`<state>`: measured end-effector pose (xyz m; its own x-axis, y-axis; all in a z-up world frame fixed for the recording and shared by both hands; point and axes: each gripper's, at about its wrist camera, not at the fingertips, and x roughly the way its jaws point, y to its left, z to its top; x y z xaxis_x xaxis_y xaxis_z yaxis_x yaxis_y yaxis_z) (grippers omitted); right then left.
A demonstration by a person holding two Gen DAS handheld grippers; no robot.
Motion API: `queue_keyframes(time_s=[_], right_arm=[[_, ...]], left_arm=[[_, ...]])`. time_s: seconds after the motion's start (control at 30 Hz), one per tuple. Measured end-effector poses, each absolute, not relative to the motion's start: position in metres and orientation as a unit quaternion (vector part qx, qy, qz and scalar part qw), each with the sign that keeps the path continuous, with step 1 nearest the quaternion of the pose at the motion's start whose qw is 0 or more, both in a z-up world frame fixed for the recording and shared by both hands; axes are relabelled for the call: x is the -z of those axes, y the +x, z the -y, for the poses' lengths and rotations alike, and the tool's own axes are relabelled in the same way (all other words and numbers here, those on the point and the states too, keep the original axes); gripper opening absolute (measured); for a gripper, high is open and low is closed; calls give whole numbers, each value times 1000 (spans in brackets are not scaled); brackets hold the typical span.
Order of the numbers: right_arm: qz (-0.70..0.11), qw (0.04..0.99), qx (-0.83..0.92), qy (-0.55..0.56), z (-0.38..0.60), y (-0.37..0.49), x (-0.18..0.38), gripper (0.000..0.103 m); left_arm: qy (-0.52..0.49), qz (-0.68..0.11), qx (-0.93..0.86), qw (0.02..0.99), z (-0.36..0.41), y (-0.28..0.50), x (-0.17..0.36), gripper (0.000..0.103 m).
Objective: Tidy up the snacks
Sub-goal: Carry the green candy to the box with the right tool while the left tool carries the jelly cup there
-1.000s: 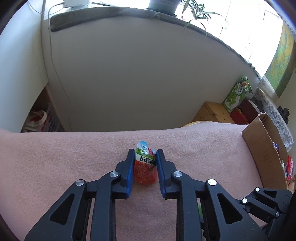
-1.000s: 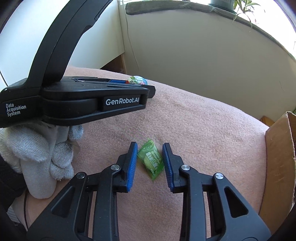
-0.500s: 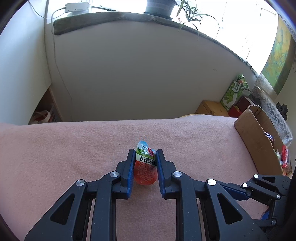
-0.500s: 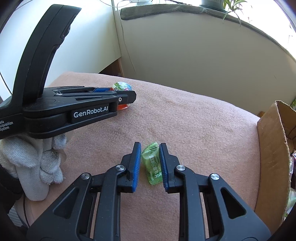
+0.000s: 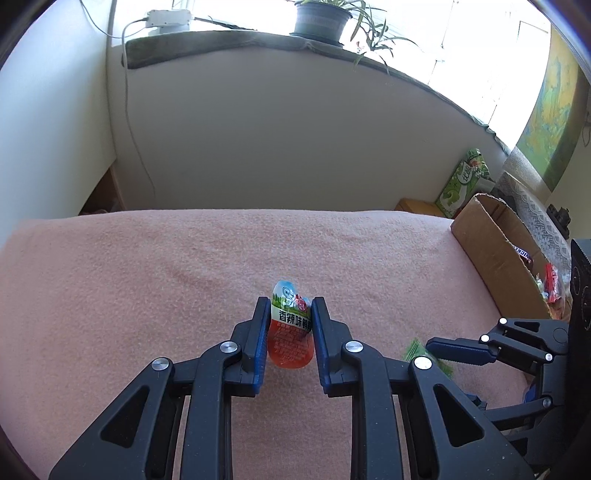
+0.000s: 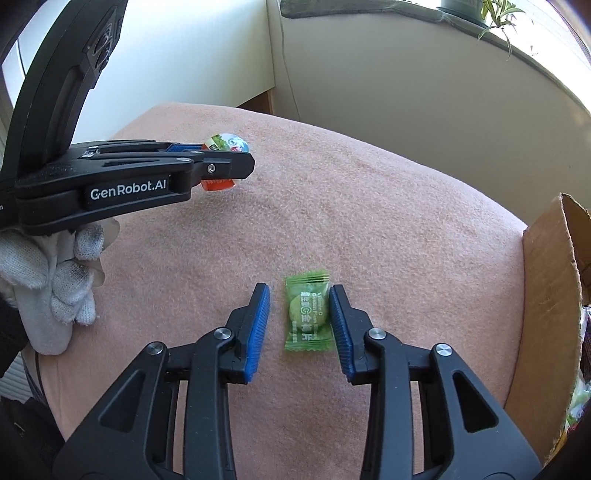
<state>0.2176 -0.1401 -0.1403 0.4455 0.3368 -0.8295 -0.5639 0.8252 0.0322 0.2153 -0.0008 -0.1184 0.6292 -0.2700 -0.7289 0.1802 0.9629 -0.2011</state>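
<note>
My left gripper is shut on a small red snack cup with a printed lid and holds it above the pink blanket. The cup and left gripper also show in the right wrist view. My right gripper is open, its blue pads on either side of a green candy packet that lies flat on the blanket, nearer the right pad. In the left wrist view the packet peeks out beside the right gripper.
An open cardboard box holding several snacks stands at the blanket's right edge, also in the right wrist view. A white-gloved hand holds the left gripper. A wall and windowsill with a potted plant lie behind.
My right gripper was closed on the green packet half a second ago and has opened; the packet now lies flat. My left gripper has lifted the red cup and drawn back from the far edge.
</note>
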Motion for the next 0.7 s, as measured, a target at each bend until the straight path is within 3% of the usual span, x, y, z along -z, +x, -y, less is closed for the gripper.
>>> queue_keyframes(time_s=[0.1, 0.17, 0.4, 0.7], right_arm=[[-455, 838, -267, -141, 144, 218, 141, 37], [-448, 841, -255, -163, 141, 216, 142, 24], [-445, 852, -236, -141, 151, 217, 144, 22], [-406, 882, -219, -99, 184, 180, 101, 22]], left_arm=[[-53, -412, 124, 901, 2, 207, 119, 20], [-52, -412, 123, 902, 3, 201, 118, 20], [-54, -398, 124, 908, 10, 179, 104, 20], [-45, -359, 154, 919, 41, 152, 71, 20]])
